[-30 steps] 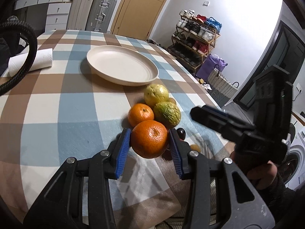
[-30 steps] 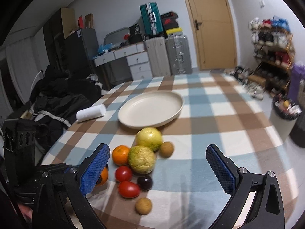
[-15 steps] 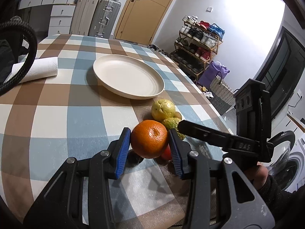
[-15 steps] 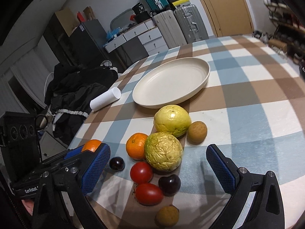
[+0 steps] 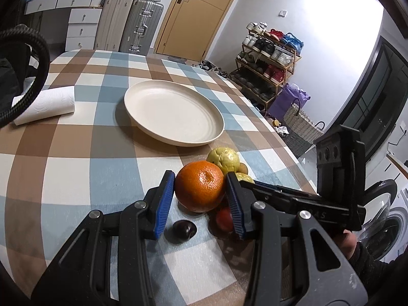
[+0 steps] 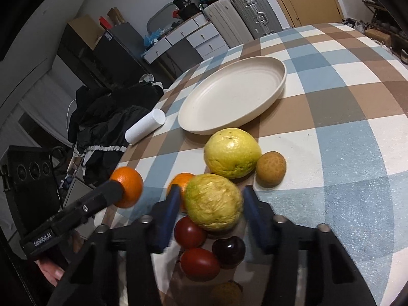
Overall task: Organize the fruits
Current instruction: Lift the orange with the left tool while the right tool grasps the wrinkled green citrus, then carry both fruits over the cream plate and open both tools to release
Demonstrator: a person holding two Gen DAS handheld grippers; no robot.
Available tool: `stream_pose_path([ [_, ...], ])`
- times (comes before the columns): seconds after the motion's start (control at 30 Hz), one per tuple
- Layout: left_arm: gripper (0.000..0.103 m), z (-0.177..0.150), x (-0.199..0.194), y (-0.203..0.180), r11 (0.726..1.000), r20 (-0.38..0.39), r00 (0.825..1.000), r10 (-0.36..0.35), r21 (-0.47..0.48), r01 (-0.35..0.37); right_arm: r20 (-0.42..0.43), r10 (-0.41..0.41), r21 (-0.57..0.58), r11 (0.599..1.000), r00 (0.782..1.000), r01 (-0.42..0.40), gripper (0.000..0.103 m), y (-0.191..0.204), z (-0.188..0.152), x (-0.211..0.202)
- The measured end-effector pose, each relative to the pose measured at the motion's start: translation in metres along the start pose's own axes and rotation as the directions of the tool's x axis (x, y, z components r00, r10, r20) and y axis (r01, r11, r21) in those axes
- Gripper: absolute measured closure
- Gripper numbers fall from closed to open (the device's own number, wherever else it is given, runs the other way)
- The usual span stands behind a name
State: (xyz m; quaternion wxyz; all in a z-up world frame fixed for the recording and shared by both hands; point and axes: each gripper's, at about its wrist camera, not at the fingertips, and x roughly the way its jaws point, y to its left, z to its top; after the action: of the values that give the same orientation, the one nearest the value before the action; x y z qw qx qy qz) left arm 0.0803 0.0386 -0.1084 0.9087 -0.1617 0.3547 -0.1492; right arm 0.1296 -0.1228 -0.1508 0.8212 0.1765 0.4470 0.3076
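While left jaws clamp the orange (image 5: 199, 189), right jaws—tilted down—are closing around wrinkled fruit (image 6: 213, 202).

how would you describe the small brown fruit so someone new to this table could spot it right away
Start at the big cream plate on the checked tablecloth, then come down to the fruit pile just in front of it. The small brown fruit sits at the pile's right edge, touching the smooth yellow-green fruit. It is the only round, rough, tan one there, and far smaller than that neighbour.
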Motion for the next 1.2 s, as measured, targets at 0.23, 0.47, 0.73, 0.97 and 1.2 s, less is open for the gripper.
stream_pose_path([
  [0.23, 0.065, 0.01, 0.009, 0.001, 1.0, -0.002, 1.0, 0.004, -0.001, -0.004, 0.023, 0.019, -0.024, 1.0, 1.0, -0.018, 0.055, -0.001, -0.002, -0.008],
  [0.47, 0.065, 0.021, 0.014, 0.003, 1.0, 0.009, 1.0, 0.01, -0.002, -0.01, 0.073, 0.079, -0.027, 0.997, 0.994, -0.078, 0.055, -0.002, 0.001, -0.019],
  [0.73, 0.065, 0.051, 0.022, 0.013, 1.0, 0.038, 0.999, 0.026, -0.011, -0.026, 0.165, 0.152, -0.027, 0.988, 0.975, -0.149, 0.055, -0.004, 0.021, -0.037],
  [0.97, 0.065, 0.096, 0.044, 0.031, 0.998, 0.034, 0.999, 0.043, -0.036, -0.042, 0.189, 0.174, -0.016, 0.985, 0.966, -0.174, 0.055, -0.008, 0.061, -0.038],
  [1.2, 0.065, 0.146, 0.083, 0.048, 0.998, 0.028, 0.999, 0.045, -0.043, -0.043, 0.189, 0.185, -0.018, 0.983, 0.964, -0.185, 0.055, -0.014, 0.118, -0.026],
])
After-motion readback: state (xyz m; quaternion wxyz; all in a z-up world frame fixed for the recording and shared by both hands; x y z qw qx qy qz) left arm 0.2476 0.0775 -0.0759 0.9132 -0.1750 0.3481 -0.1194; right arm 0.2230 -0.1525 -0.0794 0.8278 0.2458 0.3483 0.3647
